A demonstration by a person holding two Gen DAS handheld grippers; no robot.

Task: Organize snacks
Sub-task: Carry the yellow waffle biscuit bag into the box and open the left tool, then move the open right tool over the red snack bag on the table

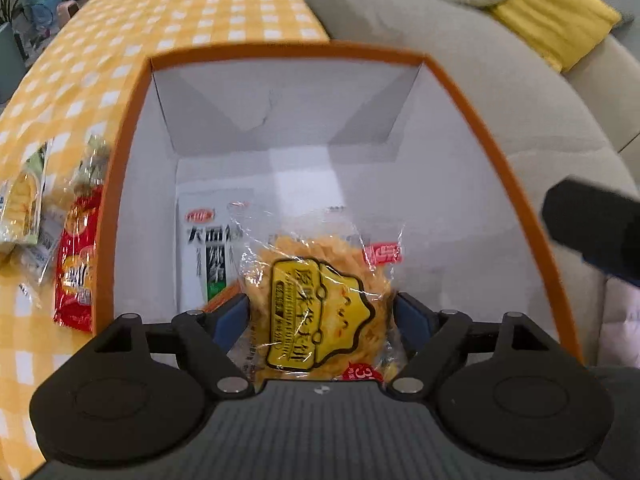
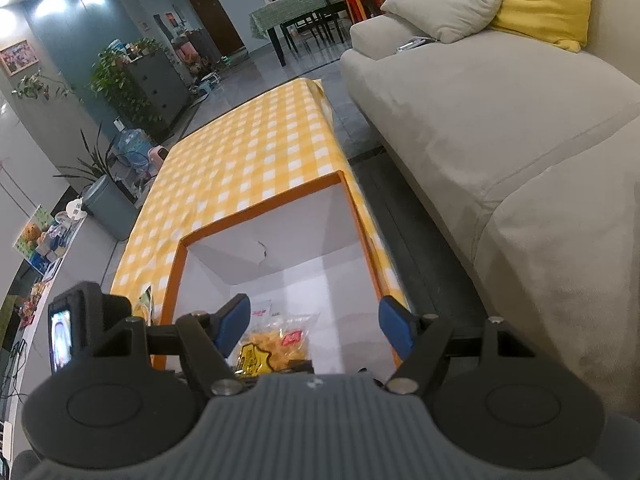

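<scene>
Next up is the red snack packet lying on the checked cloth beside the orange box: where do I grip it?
Take the red snack packet across its narrow width, near the end away from the orange-rimmed cardboard box, coming from above. It lies flat on the yellow checked tablecloth, close to the box wall, so the wall crowds a side approach.

The clear-wrapped yellow crisp snack packet [image 1: 320, 304] carries a yellow crest-shaped label with dark Chinese characters, too blurred to read surely, and a red badge at its lower edge showing "3". The white and black flat packet [image 1: 208, 248] under it bears large characters beginning "大面". The red snack packet [image 1: 76, 268] shows illegible white print.
</scene>
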